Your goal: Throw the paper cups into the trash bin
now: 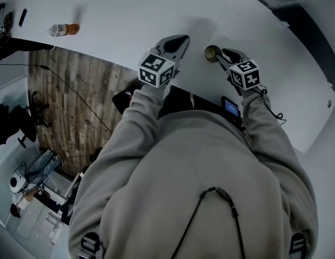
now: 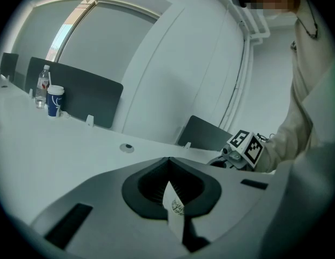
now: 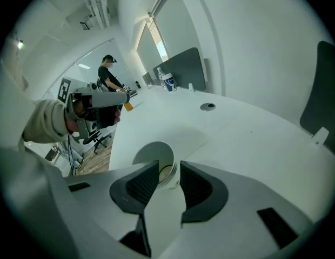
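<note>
Over the white surface (image 1: 129, 20), a person in a grey hooded top holds both tools out side by side. The right hand-held gripper (image 3: 167, 166) points down at a slant with its jaws spread wide. The paper cup (image 3: 155, 156) stands on the surface between them, mouth up, with a pad close on either side. The left hand-held gripper (image 2: 168, 162) has its jaws drawn together, nipping a thin white slip (image 2: 175, 205) with a small dark print; what that slip belongs to I cannot tell. Farther along the surface a plastic bottle (image 2: 43, 85) and a blue cup (image 2: 55, 100) stand before a dark divider (image 2: 81, 93).
</note>
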Motion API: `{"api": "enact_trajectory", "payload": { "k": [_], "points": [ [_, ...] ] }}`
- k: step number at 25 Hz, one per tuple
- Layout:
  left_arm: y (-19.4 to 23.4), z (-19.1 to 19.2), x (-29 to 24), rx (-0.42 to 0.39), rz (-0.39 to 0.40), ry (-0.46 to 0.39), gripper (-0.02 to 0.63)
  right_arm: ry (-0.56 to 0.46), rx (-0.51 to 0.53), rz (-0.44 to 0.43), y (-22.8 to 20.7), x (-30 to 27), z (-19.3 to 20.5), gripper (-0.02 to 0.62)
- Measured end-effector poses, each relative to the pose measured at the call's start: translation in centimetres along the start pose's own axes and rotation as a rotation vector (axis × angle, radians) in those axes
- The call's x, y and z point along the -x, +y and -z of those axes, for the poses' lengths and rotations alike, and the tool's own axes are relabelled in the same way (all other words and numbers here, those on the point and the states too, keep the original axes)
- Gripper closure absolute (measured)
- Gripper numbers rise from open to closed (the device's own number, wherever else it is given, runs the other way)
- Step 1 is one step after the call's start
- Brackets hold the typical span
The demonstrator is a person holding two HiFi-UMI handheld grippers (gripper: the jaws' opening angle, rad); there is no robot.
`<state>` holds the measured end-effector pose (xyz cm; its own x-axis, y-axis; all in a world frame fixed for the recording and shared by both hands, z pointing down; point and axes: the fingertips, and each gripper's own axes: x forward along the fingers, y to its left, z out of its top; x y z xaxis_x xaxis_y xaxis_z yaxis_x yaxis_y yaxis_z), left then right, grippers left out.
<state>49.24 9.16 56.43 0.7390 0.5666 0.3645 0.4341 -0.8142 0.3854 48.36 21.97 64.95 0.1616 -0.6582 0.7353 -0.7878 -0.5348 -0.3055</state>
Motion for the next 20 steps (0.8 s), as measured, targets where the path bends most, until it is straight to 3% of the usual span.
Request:
{"api": "enact_trajectory", "payload": {
  "k": [4, 10, 20],
  "points": [
    [-0.1, -0.6, 0.6, -0.005, 0.014, -0.014, 0.601, 0.012, 0.036, 0.039, 0.0, 0.2, -0.6, 0.557],
    [0.3, -0.6, 1.1, 0.003, -0.008, -0.018, 0.601, 0.019, 0.11, 0.063, 0.5, 0.7, -1.5, 0.563],
    [-0.4, -1.0, 1.3, -0.01, 0.013, -0.016, 0.601, 0.005, 0.119, 0.103, 0.8, 1.8, -2.7, 0.563]
  ]
}}
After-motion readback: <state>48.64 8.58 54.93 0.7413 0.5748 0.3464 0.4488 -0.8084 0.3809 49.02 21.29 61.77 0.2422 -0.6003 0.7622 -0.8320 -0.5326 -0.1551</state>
